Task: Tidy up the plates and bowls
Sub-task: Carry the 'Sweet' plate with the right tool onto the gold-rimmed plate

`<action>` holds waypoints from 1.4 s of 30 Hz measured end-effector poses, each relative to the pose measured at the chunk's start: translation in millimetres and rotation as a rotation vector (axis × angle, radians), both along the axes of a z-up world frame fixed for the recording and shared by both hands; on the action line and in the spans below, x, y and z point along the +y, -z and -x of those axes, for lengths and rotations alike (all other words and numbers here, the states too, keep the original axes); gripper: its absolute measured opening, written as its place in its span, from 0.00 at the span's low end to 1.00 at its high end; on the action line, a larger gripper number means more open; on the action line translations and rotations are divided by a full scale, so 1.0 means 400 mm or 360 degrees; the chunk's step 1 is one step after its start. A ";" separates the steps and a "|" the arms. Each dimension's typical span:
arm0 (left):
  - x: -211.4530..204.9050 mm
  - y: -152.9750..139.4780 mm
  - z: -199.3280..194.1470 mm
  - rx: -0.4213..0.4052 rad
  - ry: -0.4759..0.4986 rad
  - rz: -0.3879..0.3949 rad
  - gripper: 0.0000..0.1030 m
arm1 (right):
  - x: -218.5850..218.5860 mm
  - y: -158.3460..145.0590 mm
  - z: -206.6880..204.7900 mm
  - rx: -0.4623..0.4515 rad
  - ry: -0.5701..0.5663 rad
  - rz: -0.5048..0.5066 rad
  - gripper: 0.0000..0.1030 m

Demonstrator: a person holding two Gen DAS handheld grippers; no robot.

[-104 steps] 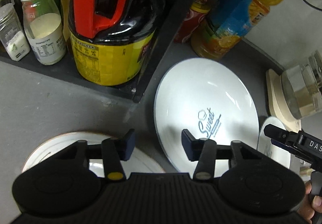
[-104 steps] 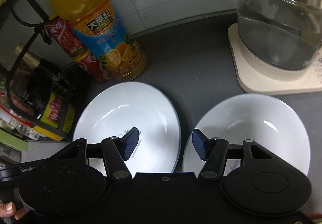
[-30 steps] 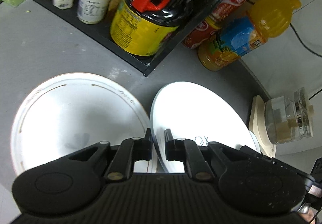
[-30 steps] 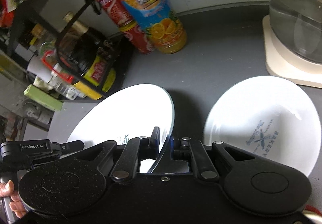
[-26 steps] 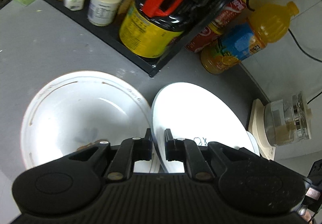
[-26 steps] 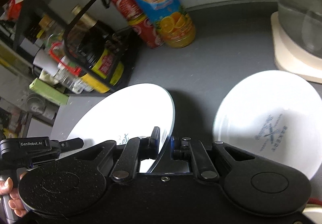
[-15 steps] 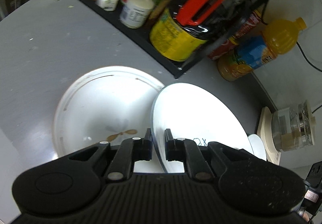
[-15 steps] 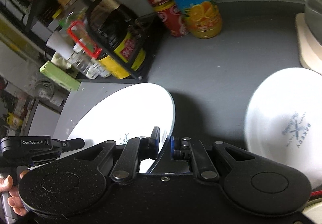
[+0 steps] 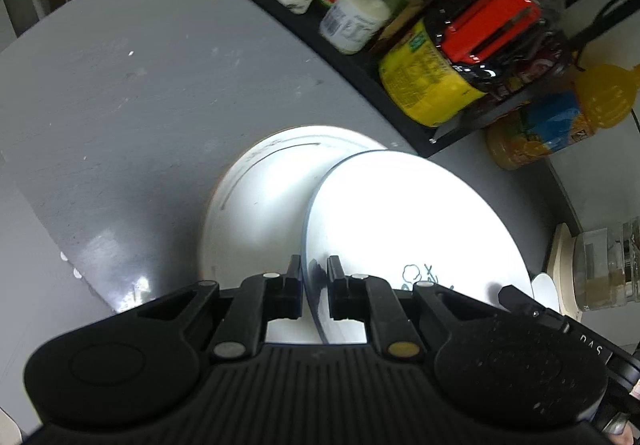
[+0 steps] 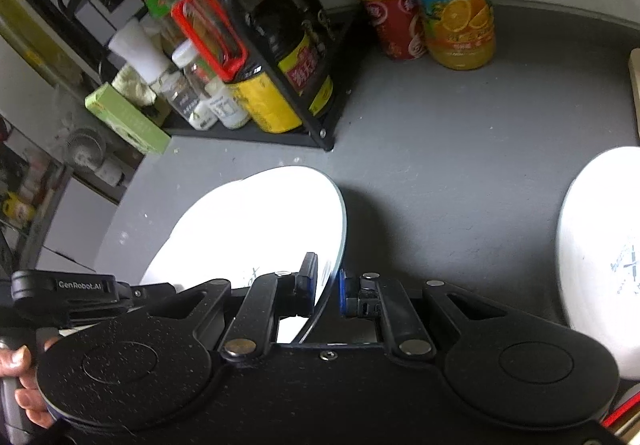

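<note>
Clamping opposite rim edges, the left gripper (image 9: 314, 287) and right gripper (image 10: 326, 287) hold the stiff, slick, breakable white plate (image 9: 408, 229) tilted, overlapping the larger plate (image 9: 256, 205) on the counter.

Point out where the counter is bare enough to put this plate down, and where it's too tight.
Bare grey counter lies left of the brown-rimmed plate, in front of the black rack. Another free stretch runs between the held plate, the juice bottle and the bowl. The rack corner beside the cans is crowded.
</note>
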State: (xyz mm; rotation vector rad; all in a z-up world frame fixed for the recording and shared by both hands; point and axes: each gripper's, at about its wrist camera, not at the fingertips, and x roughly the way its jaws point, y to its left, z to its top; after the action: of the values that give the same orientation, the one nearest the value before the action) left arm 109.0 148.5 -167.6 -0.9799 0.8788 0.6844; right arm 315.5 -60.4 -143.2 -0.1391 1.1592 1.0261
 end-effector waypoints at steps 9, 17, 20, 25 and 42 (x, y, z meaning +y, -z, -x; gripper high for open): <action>0.044 0.035 0.023 0.0029 0.0041 0.0038 0.09 | 0.031 0.018 0.054 -0.0066 0.0012 0.0066 0.10; 0.077 0.069 0.024 0.0024 0.0132 0.0049 0.12 | 0.036 0.032 0.083 -0.0123 0.0095 0.0066 0.08; 0.087 0.077 0.017 0.0018 0.0170 0.0048 0.13 | 0.044 0.042 0.100 -0.0183 0.0089 0.0119 0.08; 0.098 0.087 0.003 0.0057 0.0242 0.0054 0.14 | 0.040 0.052 0.105 -0.0162 0.0166 0.0114 0.08; 0.149 0.025 -0.005 0.0163 0.0339 -0.0189 0.38 | 0.067 0.067 0.116 -0.0185 0.0221 0.0171 0.12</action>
State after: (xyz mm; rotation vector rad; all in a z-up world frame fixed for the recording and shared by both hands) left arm 111.2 208.0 -177.7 -0.7381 1.0049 0.6013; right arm 269.1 -33.6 -169.9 -0.1981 1.1025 0.8235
